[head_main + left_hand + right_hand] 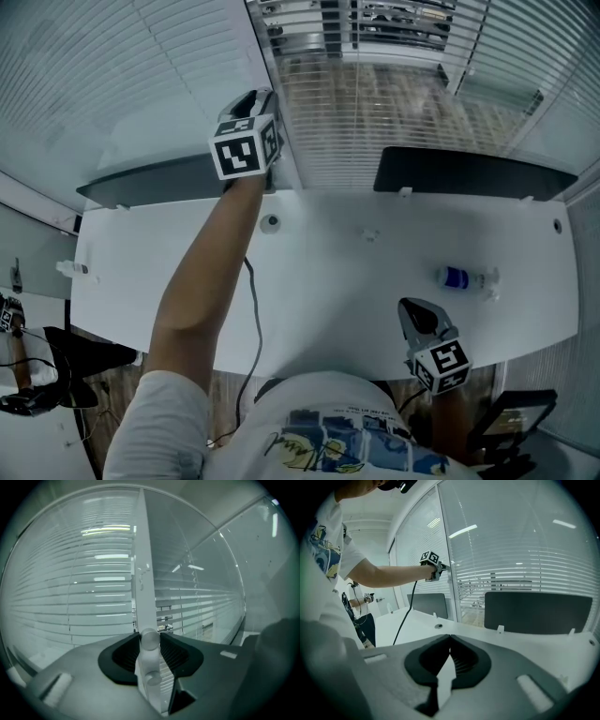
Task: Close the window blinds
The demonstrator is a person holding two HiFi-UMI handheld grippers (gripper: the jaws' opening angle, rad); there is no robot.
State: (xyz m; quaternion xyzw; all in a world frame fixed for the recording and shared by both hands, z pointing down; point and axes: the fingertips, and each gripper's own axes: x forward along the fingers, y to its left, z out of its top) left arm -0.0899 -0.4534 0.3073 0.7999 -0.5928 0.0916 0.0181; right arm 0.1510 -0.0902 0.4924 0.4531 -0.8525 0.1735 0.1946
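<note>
Blinds fill the glass straight ahead of the left gripper. Their slats run crosswise on both sides of the upright window post. The pane just right of that post still shows gaps between its slats. A white blind control, a stalk with a rounded knob, stands out from the post toward the gripper. Its long axis lies roughly along the line the gripper points, so any turn would likely be a roll of the wrist about that line. The left gripper's jaws stand one on each side of the knob, and the pads look pressed against it, so I read this as a grip on the control. The right gripper hangs low and well back from the window, over the near edge of the white desk. Its jaws are together with nothing between them. A small bottle lies on the desk just ahead of it. The left hand is plainly the nearer one, and the work falls to it.
</note>
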